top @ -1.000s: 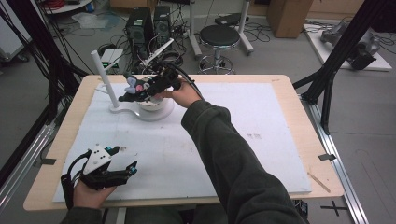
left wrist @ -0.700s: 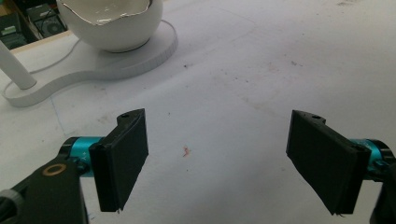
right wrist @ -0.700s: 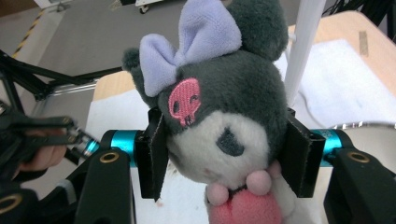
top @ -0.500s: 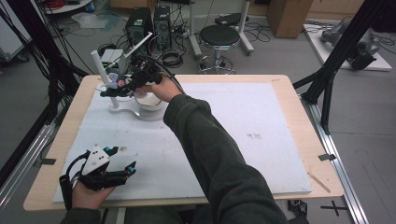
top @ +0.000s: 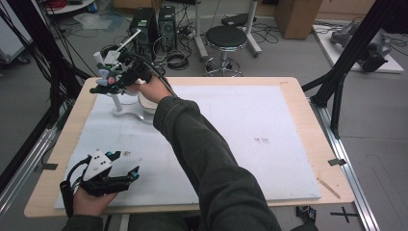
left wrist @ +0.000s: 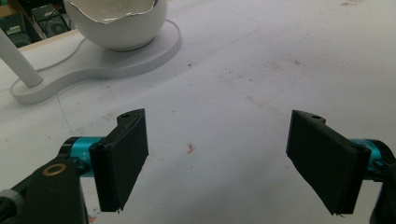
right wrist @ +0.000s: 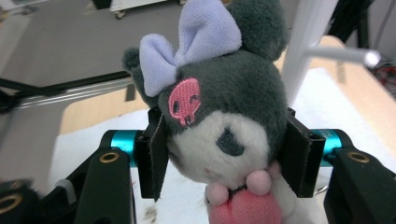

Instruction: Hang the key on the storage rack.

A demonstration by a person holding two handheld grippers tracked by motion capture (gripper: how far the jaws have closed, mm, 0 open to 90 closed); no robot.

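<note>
Bench [top: 308, 125]: a pale wooden top with rounded corners, almost wholly covered by a white, faintly stained mat [top: 240, 130] that stops short of the wooden border on every side. Most of the mat, from the white stand toward the near and right edges, lies open. Around the bench, grey floor carries black frame struts, computer towers, loose cables and a round black stool [top: 226, 38] beyond the far edge.

White stand [top: 126, 111]: a smooth, flat, rounded base near the far left corner, bearing an upright post [right wrist: 308, 42] with a side peg, and a glossy egg-shaped bowl [left wrist: 116, 21] with a jagged, cracked-shell rim.

Right hand-held gripper [top: 103, 83]: raised above the stand's post, at the bench's far left edge, its jaws clamped on either side of the plush toy [right wrist: 219, 116]. The toy is soft pile: dark grey head, white face, lilac bow, pink skull patch, pink paws.

Left hand-held gripper [top: 129, 174]: near the front left corner, well apart from the stand, its flat black pads [left wrist: 123, 154] spread wide over bare mat, with nothing between them.
</note>
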